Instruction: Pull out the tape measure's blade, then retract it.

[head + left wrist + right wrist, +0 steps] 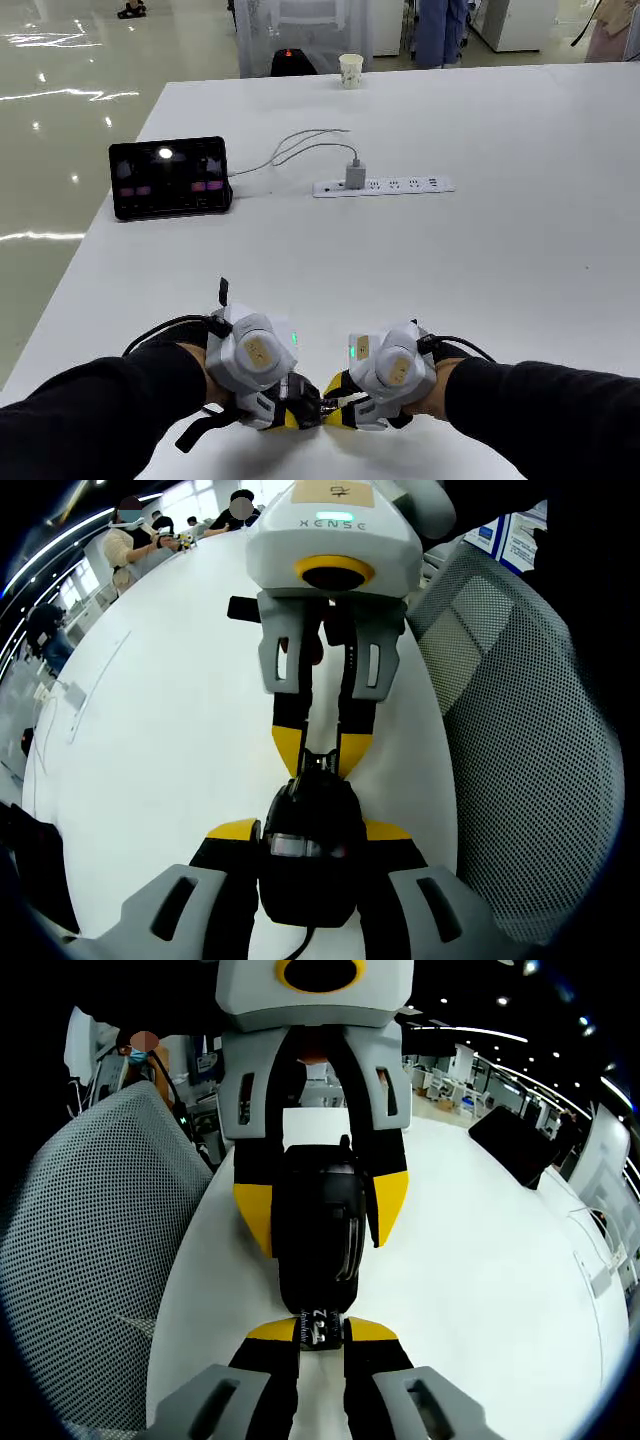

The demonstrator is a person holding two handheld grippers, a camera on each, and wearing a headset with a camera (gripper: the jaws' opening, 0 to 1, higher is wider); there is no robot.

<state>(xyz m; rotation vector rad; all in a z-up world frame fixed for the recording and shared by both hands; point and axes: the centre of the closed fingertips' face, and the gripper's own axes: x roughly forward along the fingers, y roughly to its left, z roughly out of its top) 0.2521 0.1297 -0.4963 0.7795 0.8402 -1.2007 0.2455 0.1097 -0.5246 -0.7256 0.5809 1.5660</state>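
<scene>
Low centre in the head view, the left gripper (288, 412) has its fingers clamped on the tape measure (303, 400) case, while the right gripper (340, 410) has its fingers pinching the blade (322, 1328) tip, whose long axis runs left-right between them.

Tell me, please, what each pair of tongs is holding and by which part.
The left tongs clamp the tape measure's case by its sides; the right tongs pinch the tip of its blade.

Glare: ceiling light is bouncing off the floor (60, 60) at my ten o'clock.
Edges: my gripper views are bowing.
</scene>
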